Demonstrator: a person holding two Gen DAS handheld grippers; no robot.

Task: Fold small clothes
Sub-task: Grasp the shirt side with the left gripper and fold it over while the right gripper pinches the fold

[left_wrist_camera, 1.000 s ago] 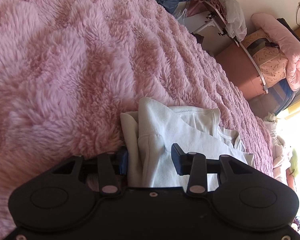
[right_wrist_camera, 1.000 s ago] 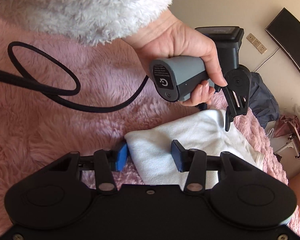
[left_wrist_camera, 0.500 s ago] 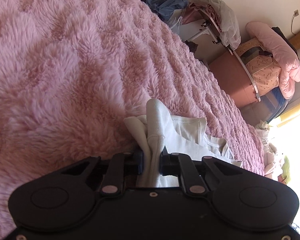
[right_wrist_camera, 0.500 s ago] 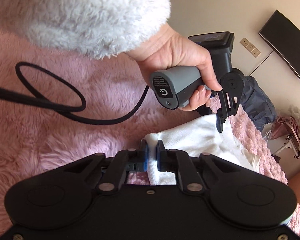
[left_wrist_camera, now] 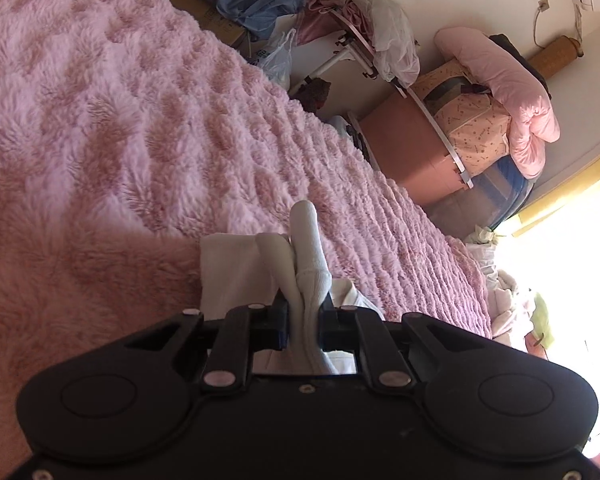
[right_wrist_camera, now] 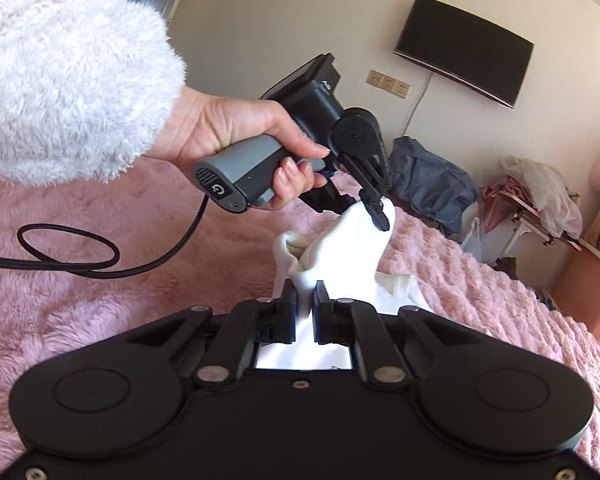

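A small white garment [right_wrist_camera: 342,256] hangs lifted above the pink fluffy blanket [right_wrist_camera: 80,304]. My right gripper [right_wrist_camera: 304,306] is shut on its near edge. My left gripper [left_wrist_camera: 304,320] is shut on a bunched fold of the same white garment [left_wrist_camera: 308,264]. In the right wrist view the left gripper [right_wrist_camera: 376,216], held by a hand in a white fleece sleeve, pinches the garment's far upper edge. The cloth stretches between the two grippers, its lower part hanging behind them.
A black cable [right_wrist_camera: 100,256] loops over the blanket at left. Beyond the bed edge stand a blue bag [right_wrist_camera: 432,184], a rack with clothes [left_wrist_camera: 364,40], a brown box [left_wrist_camera: 412,148] with pink bedding [left_wrist_camera: 508,92], and a wall TV [right_wrist_camera: 464,48].
Both grippers closed on the white garment a second ago and have since lifted it off the blanket. The left gripper has risen higher, pulling the cloth up.
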